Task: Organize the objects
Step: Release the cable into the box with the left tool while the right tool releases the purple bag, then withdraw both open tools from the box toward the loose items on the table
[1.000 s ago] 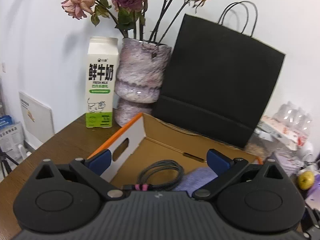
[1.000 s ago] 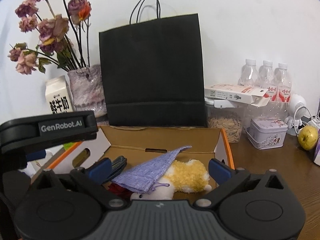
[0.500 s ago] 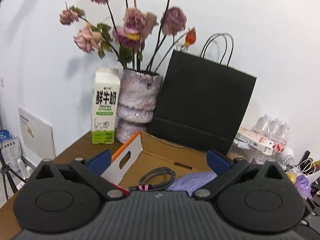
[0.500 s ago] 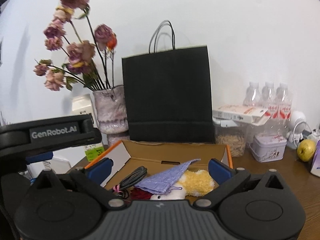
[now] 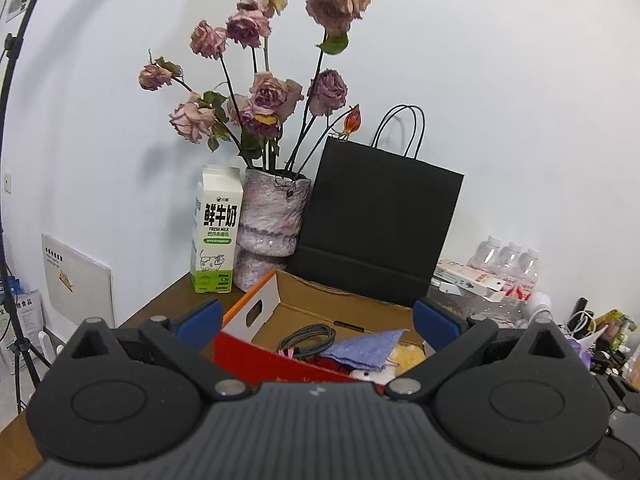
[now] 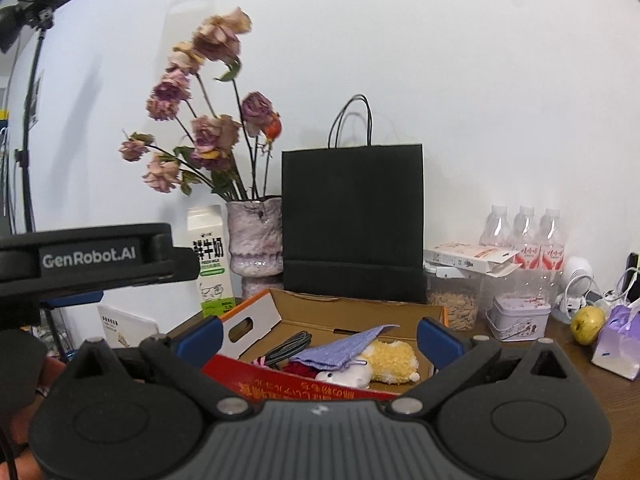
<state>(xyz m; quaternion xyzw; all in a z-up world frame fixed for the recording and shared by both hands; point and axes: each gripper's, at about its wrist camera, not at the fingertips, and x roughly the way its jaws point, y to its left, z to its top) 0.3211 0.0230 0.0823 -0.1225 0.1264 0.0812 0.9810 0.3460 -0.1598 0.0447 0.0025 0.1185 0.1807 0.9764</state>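
Observation:
An open cardboard box (image 5: pixel 304 300) (image 6: pixel 344 314) with an orange rim and a red front wall sits on the brown table. Inside lie a coiled grey cable (image 5: pixel 310 336) (image 6: pixel 290 346), a lilac knitted cloth (image 5: pixel 364 348) (image 6: pixel 344 350), a yellow plush toy (image 6: pixel 394 362) and something dark red under the cloth. My left gripper (image 5: pixel 316 320) hangs open in front of and above the box, nothing between its blue fingers. My right gripper (image 6: pixel 318 330) is open too, empty, at a similar distance. The other gripper's black body (image 6: pixel 88 260) fills the left of the right wrist view.
Behind the box stand a milk carton (image 5: pixel 216 236), a vase of dried roses (image 5: pixel 272 216) and a black paper bag (image 5: pixel 376 224). To the right are water bottles (image 6: pixel 524 236), a jar of seeds (image 6: pixel 454 304), a tin (image 6: pixel 518 316), an apple (image 6: pixel 586 320) and a lilac pouch (image 6: pixel 618 340).
Both grippers have pulled back and risen away from the box, so it looks smaller and its red front wall now shows. Both stay open and empty.

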